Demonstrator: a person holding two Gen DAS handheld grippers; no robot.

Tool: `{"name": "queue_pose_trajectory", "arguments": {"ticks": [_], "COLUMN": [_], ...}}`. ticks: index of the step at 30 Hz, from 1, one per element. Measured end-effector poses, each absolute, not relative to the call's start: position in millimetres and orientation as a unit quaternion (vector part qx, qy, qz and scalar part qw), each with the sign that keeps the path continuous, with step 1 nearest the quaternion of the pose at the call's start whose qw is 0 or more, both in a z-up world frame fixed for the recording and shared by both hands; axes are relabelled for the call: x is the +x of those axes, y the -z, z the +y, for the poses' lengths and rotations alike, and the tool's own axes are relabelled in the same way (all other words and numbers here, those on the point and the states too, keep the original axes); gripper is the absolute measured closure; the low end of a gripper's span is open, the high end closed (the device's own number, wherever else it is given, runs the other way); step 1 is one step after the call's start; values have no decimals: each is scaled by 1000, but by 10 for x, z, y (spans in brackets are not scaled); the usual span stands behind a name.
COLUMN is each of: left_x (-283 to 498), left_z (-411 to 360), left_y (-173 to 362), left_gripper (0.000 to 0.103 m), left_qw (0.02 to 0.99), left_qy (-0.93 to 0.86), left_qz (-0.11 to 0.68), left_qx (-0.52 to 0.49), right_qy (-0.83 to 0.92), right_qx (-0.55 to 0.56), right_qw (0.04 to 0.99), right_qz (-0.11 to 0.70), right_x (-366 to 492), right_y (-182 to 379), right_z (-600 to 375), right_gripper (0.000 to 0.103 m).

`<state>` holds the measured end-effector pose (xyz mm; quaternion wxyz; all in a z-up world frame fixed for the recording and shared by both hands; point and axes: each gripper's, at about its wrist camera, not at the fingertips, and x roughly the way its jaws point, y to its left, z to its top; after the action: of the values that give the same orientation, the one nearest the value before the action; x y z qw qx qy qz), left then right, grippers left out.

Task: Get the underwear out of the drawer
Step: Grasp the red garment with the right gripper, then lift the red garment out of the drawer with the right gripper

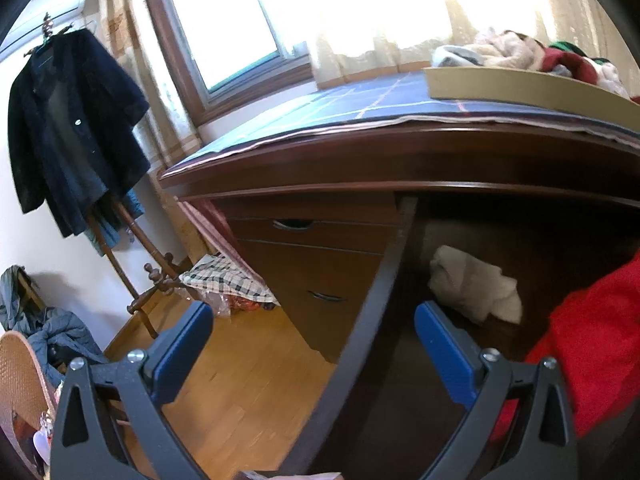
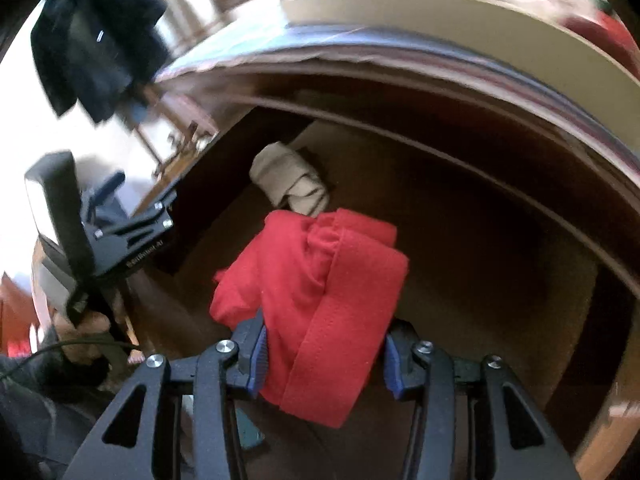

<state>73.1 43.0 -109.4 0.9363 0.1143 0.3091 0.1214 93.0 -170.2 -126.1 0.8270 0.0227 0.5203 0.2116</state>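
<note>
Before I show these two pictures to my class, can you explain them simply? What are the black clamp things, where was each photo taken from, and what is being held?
No robot here: a person holds a hand tool with two fingers in each hand, each carrying a wide-angle camera. One picture looks along the left gripper, open and holding nothing beside the open drawer. The other looks along the right gripper, closed on red underwear. A pale folded cloth lies further back in the drawer. On the desk above sits a tray of clothes on a blue checked cloth.
</note>
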Motion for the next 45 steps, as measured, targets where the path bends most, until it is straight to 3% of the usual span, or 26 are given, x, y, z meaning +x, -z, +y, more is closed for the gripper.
{"name": "queue_pose_trajectory", "arguments": {"ticks": [12,28,45], "left_x": [694,642,609], "left_z": [44,-51,-79], "left_y": [1082,1097,1104], "left_gripper": [0,0,0], "left_qw": [931,930,934], "left_qy": [-44,-21,-6], "left_qz": [343,348,336], "left_qx": [112,116,123], "right_qy": [-134,-95,-100], "right_qx": [159,220,232], "right_qw": [869,879,894], "right_qz": [449,413,371], "right_x": [468,225,104], "right_y": [1194,1370,1039], "right_z": [-2354,-2614,-2753], "right_gripper": [54,54,54]}}
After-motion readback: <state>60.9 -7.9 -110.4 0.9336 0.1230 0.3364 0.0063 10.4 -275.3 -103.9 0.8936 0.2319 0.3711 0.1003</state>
